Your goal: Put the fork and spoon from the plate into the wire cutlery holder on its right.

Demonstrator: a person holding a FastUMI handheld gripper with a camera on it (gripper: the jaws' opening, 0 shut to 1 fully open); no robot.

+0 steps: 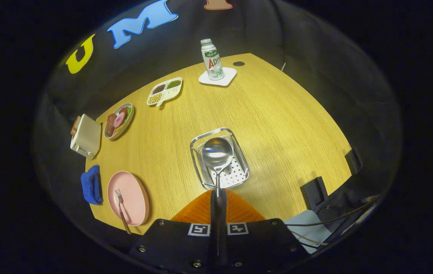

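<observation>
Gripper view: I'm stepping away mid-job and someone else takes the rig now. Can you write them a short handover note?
Tool: shut on the spoon, holding it by the handle, bowl pointing forward.
Spoon: its bowl hangs over the wire holder, not yet released.
Fork: lies on the pink plate, left of the holder, handle sticking out over the plate's near rim.
Done: spoon lifted off the plate and brought to the holder.
Left: drop the spoon into the holder, then fetch the fork from the plate and put it in too.
</observation>
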